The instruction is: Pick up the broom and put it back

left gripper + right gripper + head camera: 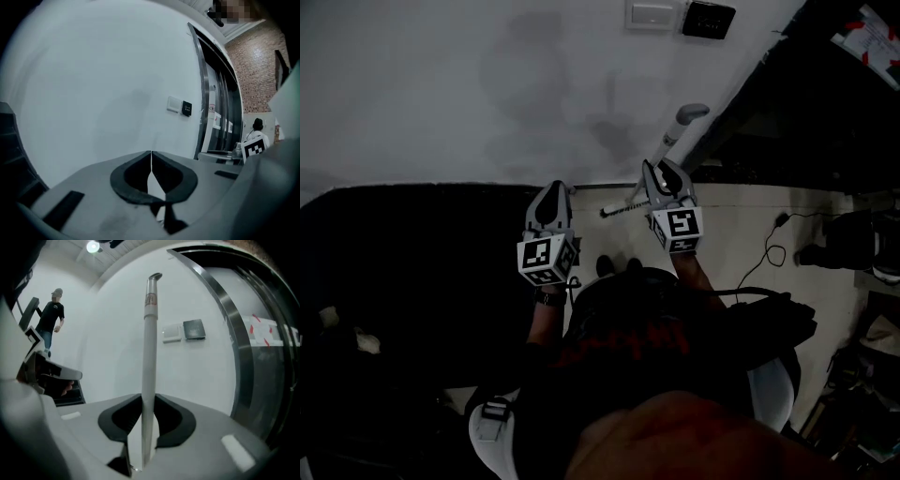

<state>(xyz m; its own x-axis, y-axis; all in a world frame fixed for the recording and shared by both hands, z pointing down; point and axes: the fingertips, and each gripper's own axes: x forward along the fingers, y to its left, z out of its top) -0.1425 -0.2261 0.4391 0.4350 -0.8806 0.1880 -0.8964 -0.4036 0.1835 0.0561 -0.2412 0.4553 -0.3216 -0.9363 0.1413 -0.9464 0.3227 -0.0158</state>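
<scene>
Nearest, in the head view, the person's dark torso fills the bottom edge, with both arms stretched forward. The left gripper [551, 202] has its jaws pressed together on nothing; its own view shows the tips meeting with only white wall [93, 93] beyond. The right gripper [666, 183] pinches the broom handle [149, 357] between its pads.

The pick-up looks done: the broom is in the right gripper, in front of the wall. Putting it back remains, and no view shows an obvious storage spot.

Only the head view shows both grippers together, the handle slanting up to the right over pale floor [741, 216], and a cable [769, 248]. The brush end appears in no view. Only the right gripper view shows the grip itself, the handle's grey cap [154, 277], and a distant person [50, 317]. A wall switch [171, 333] lies farthest.
</scene>
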